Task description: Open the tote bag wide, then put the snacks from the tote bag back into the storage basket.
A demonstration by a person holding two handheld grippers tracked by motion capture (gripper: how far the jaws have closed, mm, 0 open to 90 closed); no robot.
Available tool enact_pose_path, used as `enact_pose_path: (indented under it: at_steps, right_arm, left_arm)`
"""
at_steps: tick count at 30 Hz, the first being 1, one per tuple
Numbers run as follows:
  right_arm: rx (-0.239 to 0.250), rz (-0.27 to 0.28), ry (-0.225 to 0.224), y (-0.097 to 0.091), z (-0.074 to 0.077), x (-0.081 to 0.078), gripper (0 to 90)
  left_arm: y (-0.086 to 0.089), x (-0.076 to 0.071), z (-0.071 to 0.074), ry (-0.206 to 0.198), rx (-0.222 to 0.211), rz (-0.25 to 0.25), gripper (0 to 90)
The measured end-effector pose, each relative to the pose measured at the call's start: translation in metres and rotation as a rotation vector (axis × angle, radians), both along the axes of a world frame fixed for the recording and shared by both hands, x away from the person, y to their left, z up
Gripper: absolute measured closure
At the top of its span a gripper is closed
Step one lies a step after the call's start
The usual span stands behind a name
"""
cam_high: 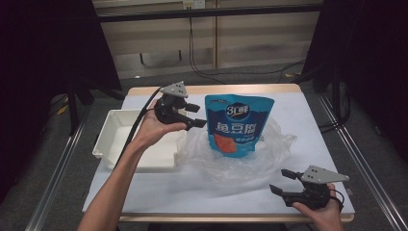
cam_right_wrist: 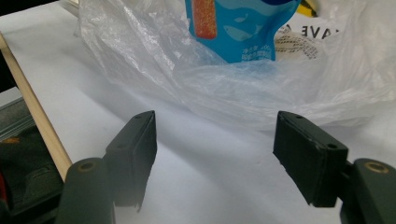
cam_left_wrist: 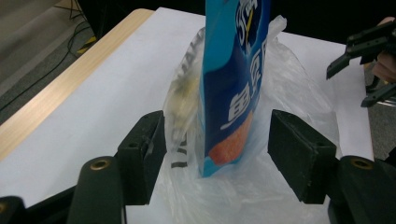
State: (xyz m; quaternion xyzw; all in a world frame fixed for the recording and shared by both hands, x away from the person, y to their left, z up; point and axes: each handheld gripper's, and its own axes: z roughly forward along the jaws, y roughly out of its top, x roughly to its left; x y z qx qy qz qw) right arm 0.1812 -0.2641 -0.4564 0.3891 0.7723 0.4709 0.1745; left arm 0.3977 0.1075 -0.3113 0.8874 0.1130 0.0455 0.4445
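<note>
Nearest to us in the high view, the right gripper (cam_high: 284, 182) sits low at the table's (cam_high: 144, 192) front right corner, held in the right hand (cam_high: 321, 212). Its jaws gape wide with nothing between them — in the right gripper view we see only bare white tabletop (cam_right_wrist: 210, 177) between the pads, with the crumpled clear plastic bag (cam_right_wrist: 243, 93) just ahead, apart from the jaws.

Mid-table, the plastic bag (cam_high: 240, 154) lies spread out and rumpled. The blue snack pouch (cam_high: 239, 126) stands upright in it, printed face toward us, its bottom edge down inside the plastic. In the right gripper view we see the pouch's lower edge (cam_right_wrist: 238, 32) behind a fold of the bag.

Left of the pouch, the left gripper (cam_high: 197, 115) is raised above the table in the left hand (cam_high: 156, 127), jaws pointing at the pouch's left edge. In the left gripper view the pouch (cam_left_wrist: 231, 88) and the bag (cam_left_wrist: 187, 107) stand between the jaws, but the pads are clear of both sides — jaws open, nothing gripped.

Farther left, a white tray (cam_high: 108, 139) sits at the table's left edge, behind the left forearm.
</note>
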Motion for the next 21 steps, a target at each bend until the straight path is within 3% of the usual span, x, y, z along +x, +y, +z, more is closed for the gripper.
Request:
enact_pose_path:
  at_steps: [4,11,21]
  right_arm:
    - [-0.01,0.015,0.006,0.002,-0.001,0.0,30.0]
    - [-0.027,0.018,0.005,0.003,-0.002,0.0,28.7]
    - [-0.034,0.029,0.018,0.004,-0.003,0.001,26.9]
  left_arm:
    - [-0.01,0.003,0.009,0.008,0.012,-0.043,36.0]
    - [-0.021,0.01,0.022,-0.006,0.029,-0.048,34.0]
    - [-0.034,0.018,0.041,-0.061,0.133,-0.059,46.7]
